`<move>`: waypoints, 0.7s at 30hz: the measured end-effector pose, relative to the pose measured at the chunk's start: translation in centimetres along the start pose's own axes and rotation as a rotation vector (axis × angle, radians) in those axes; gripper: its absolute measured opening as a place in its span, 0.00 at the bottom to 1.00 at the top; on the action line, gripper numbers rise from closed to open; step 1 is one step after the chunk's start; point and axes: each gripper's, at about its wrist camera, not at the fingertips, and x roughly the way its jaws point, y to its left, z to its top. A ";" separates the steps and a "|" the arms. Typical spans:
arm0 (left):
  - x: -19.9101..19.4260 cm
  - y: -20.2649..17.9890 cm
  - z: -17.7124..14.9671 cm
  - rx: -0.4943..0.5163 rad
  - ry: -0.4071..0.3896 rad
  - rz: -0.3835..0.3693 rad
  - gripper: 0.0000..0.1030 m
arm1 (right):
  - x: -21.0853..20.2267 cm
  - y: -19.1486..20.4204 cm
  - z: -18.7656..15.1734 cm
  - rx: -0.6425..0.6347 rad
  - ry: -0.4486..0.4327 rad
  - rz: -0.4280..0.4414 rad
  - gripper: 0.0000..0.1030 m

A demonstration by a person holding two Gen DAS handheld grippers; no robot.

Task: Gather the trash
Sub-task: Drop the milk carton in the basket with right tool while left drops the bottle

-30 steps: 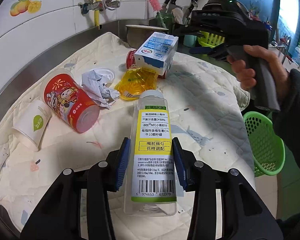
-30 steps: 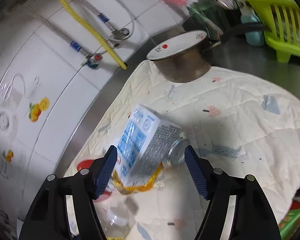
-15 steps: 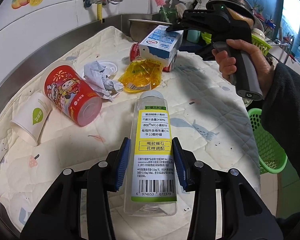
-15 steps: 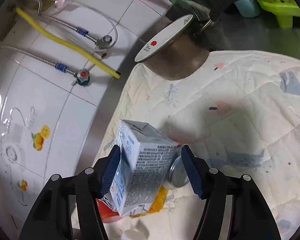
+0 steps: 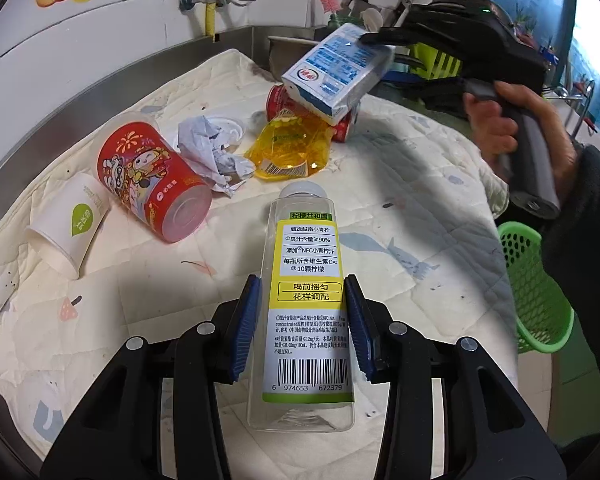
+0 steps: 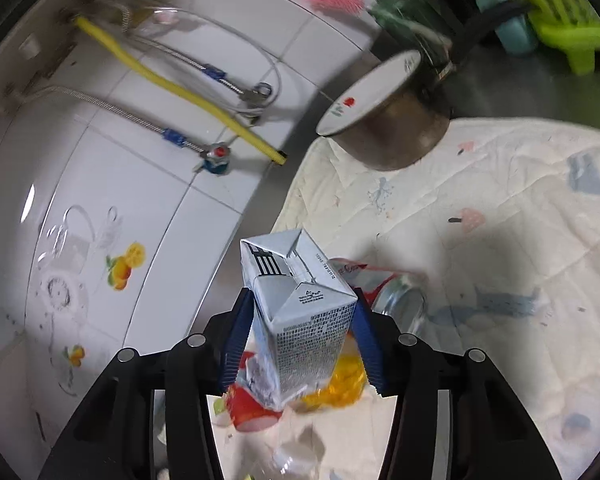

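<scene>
My left gripper [image 5: 302, 320] is shut on a clear plastic bottle [image 5: 308, 248] with a yellow label, its cap pointing away over the quilted cloth [image 5: 420, 184]. In the right wrist view my right gripper [image 6: 300, 340] has its jaws closing on a blue-and-white milk carton [image 6: 296, 280], and both blue pads press on its sides. Seen from the left wrist, the carton [image 5: 336, 72] hangs tilted above a red can [image 5: 278, 100] and a yellow plastic wrapper [image 5: 292, 152]. A person's hand [image 5: 496, 128] grips the right handle.
On the cloth lie a red printed cup [image 5: 152, 184] on its side, a white paper cup [image 5: 72, 224] and crumpled paper [image 5: 212, 152]. A green mesh basket [image 5: 536, 280] sits low at the right. A steel pot [image 6: 384, 128] stands at the cloth's far end by the tiled wall.
The right gripper's pads closed in on the milk carton and raised it, tilted, off the red can. The left gripper and its bottle stayed where they were.
</scene>
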 end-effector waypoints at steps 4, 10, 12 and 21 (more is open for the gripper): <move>-1.1 -0.9 0.0 0.003 -0.021 -0.015 0.40 | -4.7 1.8 -1.4 -0.078 -0.043 -0.008 0.43; -2.3 -3.1 -0.2 0.026 -0.038 -0.039 0.40 | -12.0 3.1 -4.9 -0.207 -0.093 -0.099 0.43; -2.7 -4.2 -0.2 0.040 -0.045 -0.056 0.40 | -15.2 2.9 -6.6 -0.228 -0.116 -0.133 0.43; -4.3 -10.4 -0.3 0.123 -0.072 -0.148 0.40 | -26.3 -2.0 -14.1 -0.346 -0.150 -0.536 0.43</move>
